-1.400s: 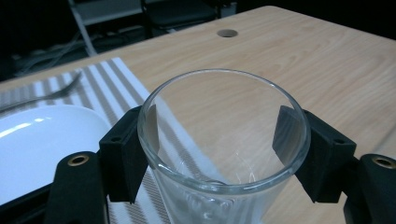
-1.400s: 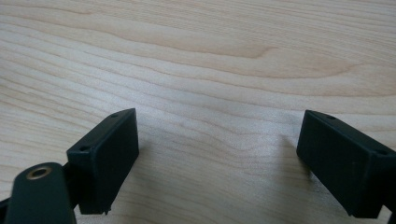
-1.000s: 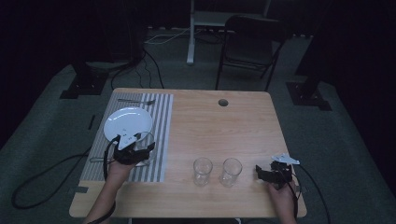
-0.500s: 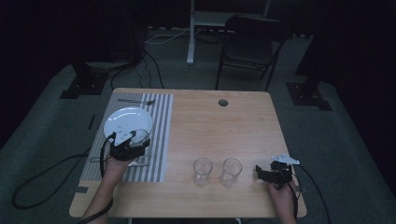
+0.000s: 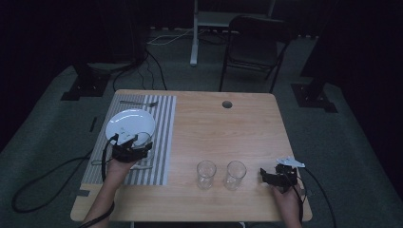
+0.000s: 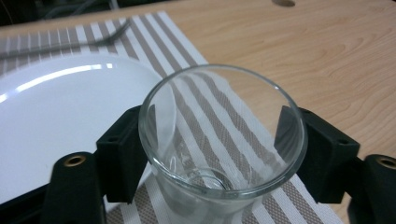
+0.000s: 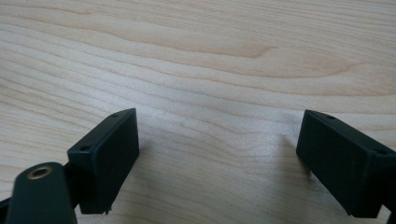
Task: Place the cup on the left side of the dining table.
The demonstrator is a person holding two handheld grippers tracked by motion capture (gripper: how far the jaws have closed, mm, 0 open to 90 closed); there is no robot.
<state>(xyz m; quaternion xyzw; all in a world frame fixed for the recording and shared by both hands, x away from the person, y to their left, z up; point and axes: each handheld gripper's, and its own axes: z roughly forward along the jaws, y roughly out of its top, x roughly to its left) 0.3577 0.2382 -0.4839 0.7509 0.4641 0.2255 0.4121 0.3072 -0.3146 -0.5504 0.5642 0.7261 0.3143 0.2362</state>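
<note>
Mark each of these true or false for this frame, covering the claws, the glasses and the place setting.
1. The left claw is shut on a glass. True.
2. The right claw grips a glass. False: its jaws stand open over bare table.
3. Two empty glasses stand side by side on the wood. True.
4. The plate sits on the bare wood. False: it rests on the striped placemat.
5. A fork lies at the placemat's far end. True.
</note>
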